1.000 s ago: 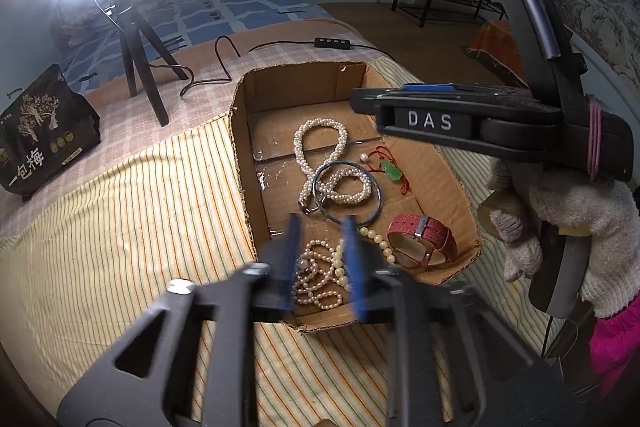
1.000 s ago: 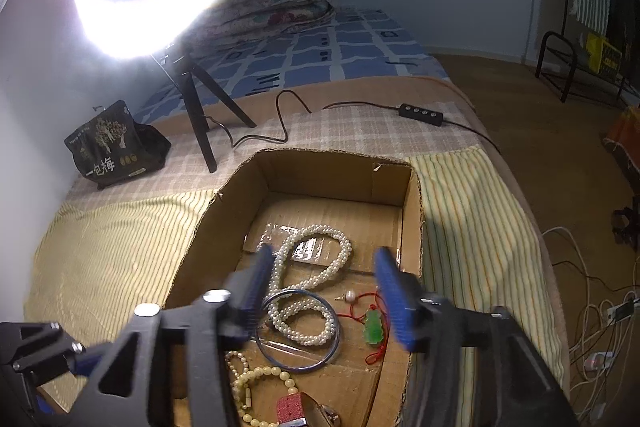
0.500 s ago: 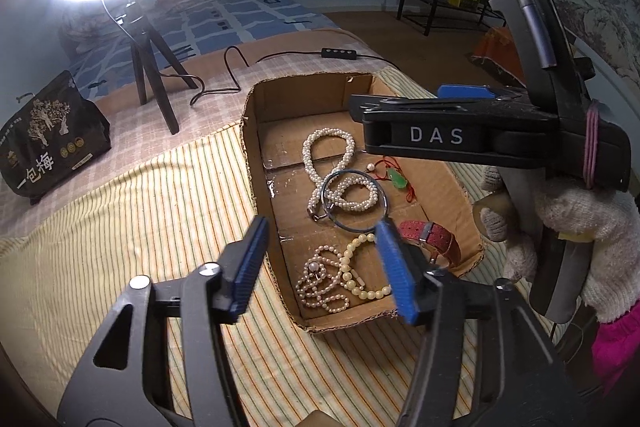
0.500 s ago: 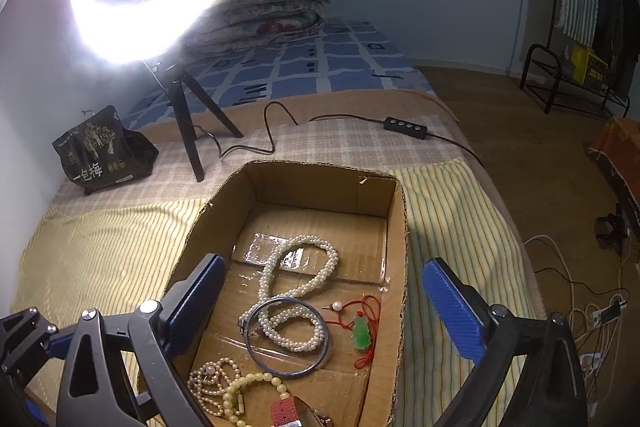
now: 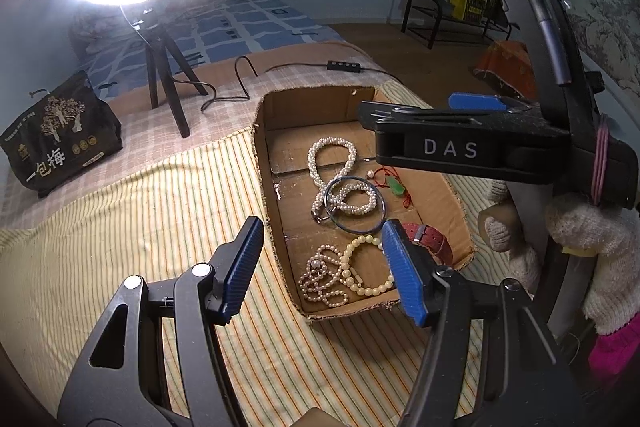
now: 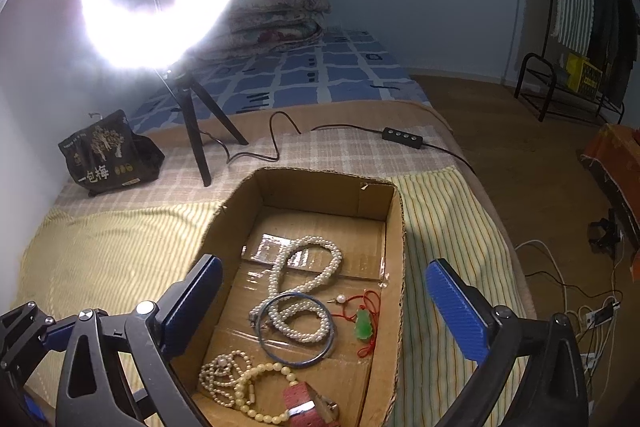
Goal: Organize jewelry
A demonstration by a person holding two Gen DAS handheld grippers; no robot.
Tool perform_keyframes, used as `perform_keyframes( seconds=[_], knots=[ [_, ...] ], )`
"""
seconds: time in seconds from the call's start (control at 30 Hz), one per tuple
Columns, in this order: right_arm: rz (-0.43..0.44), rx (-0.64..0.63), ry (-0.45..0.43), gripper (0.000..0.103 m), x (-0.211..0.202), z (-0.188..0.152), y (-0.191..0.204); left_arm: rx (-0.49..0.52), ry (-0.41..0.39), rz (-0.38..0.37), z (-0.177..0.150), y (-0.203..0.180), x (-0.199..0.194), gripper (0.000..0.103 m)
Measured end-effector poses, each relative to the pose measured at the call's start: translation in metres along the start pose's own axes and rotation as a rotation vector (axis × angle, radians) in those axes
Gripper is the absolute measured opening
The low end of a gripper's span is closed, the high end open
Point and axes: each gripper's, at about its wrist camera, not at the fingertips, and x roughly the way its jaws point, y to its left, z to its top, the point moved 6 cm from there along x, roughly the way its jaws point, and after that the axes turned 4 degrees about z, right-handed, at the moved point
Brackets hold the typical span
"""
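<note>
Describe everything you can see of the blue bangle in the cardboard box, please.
The blue bangle is a thin, closed ring, dark blue, smooth and slightly glossy; it looks like metal or glass, I cannot tell which. It lies flat on the floor of the cardboard box, near the middle. It rests over the lower loop of the white pearl necklace, whose beads show inside the ring. The green pendant on its red cord lies just beside it. Neither gripper touches it.
</note>
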Motion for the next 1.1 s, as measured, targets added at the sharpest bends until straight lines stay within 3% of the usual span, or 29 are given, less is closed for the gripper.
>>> perform_keyframes(
  seconds=[0.97,1.1],
  knots=[
    [-0.094,-0.003,-0.167,0.103,-0.107,0.002,0.047,-0.023,-0.185,0.06,-0.018,0.036,-0.108,0.064],
    [-0.102,-0.032,-0.208,0.103,-0.123,-0.005,0.06,-0.023,-0.21,0.07,-0.023,0.039,-0.12,0.078]
  ],
)
